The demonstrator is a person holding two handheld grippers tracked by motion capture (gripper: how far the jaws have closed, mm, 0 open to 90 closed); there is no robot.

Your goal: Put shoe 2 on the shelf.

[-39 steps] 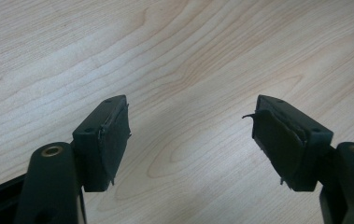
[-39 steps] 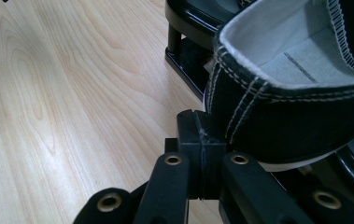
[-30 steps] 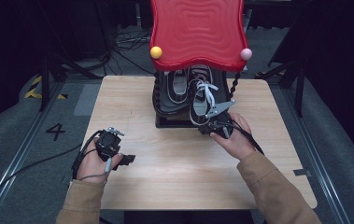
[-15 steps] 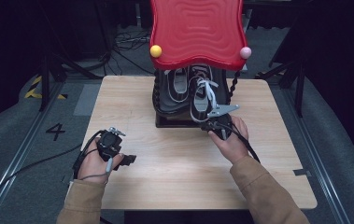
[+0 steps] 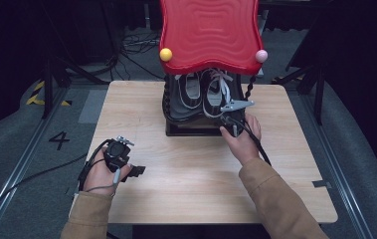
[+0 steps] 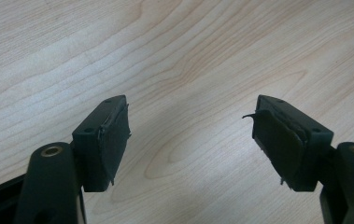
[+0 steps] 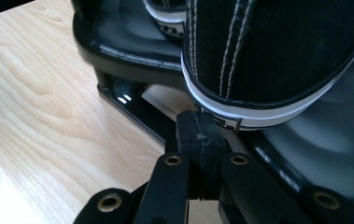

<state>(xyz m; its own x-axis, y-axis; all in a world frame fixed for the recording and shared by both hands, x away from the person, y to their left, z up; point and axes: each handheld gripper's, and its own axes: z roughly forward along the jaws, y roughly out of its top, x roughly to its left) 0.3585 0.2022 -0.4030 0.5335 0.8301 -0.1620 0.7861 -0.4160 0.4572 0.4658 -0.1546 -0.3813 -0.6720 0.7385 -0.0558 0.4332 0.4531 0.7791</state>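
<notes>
A pair of black sneakers with white laces, one [image 5: 192, 89] beside the other [image 5: 217, 94], sits on a black shoe stand [image 5: 191, 130] at the table's far middle. My right gripper [image 5: 226, 118] is at the stand's front right corner, shut with nothing between its pads. In the right gripper view its closed tips [image 7: 201, 127] touch or nearly touch the white sole edge at the heel of a sneaker [image 7: 268, 51]. My left gripper [image 5: 137, 171] rests low at the front left, open, over bare wood [image 6: 191, 130].
A red wavy panel [image 5: 208, 32] with a yellow ball [image 5: 165, 54] and a pink ball [image 5: 261, 56] hangs over the stand and hides the shoes' toes. The wooden table [image 5: 186, 199] has free room in front. Cables and dark stands lie on the floor behind.
The right hand has shifted slightly at the stand's front right corner, its jaws still shut. The left hand has not moved.
</notes>
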